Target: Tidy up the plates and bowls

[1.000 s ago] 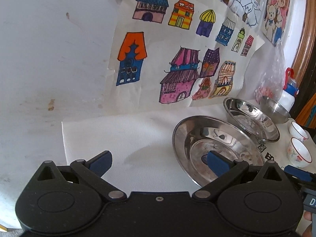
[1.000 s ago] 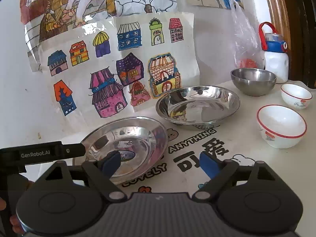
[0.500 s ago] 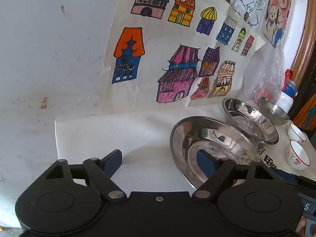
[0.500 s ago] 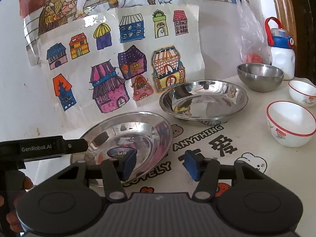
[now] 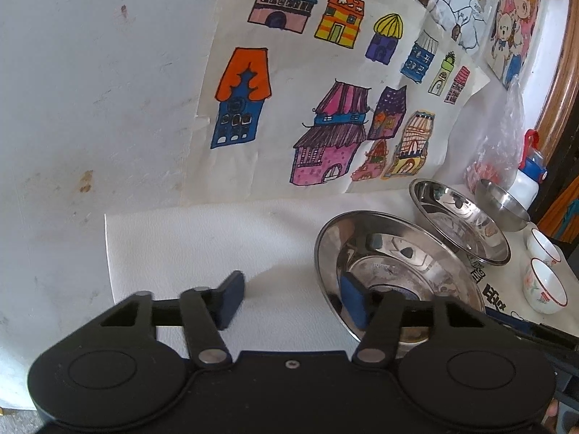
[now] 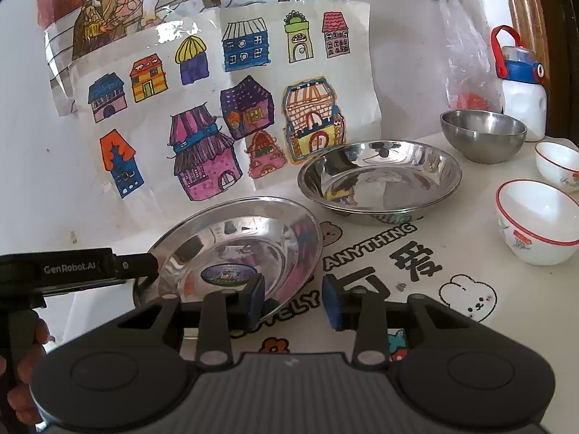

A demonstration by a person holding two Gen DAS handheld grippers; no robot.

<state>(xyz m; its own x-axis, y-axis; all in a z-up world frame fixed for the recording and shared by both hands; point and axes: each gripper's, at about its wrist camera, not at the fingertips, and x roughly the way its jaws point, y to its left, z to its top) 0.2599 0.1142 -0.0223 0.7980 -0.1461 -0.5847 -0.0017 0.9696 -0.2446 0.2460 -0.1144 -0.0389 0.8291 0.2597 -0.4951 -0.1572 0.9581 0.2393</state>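
A shallow steel plate lies at the near left of the table; it also shows in the right wrist view. My left gripper is open, its right finger inside the plate's left rim, its left finger outside on the cloth. My right gripper is open but narrow, straddling the plate's near right rim. A second, deeper steel plate sits behind it, also visible in the left wrist view. A steel bowl and two white red-rimmed bowls stand at the right.
A white bottle with blue and red cap and a plastic bag stand at the back right. Children's house drawings hang on the wall behind the table. The white printed tablecloth ends at the left.
Both grippers have narrowed their jaws around the near plate's rim, left on its left edge, right on its right edge. The plate's right side looks slightly tilted up.
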